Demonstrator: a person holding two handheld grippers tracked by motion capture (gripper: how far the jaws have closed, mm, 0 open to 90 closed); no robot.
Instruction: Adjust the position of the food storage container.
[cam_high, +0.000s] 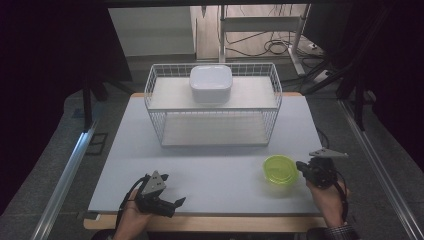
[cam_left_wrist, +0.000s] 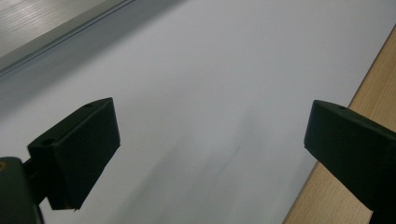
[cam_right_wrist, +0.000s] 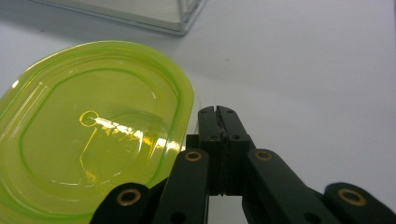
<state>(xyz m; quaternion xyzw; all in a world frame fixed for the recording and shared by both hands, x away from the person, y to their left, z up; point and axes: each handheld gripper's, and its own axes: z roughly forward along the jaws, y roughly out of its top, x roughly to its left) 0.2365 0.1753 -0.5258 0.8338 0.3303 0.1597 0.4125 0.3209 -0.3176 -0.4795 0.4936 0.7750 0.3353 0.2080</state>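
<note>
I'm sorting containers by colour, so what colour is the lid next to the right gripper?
Translucent yellow-green; the lid shows best in the right gripper view.

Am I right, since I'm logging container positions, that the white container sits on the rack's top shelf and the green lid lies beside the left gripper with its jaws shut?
Not quite: the green lid lies beside the right gripper, not the left; the high view shows this. That gripper's jaws are shut, as the right gripper view shows. The white container does sit on the rack's top shelf.

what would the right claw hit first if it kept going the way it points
Likely the green bowl's rim: the shut right claw sits just beside it, though it may slide past over bare table.
</note>
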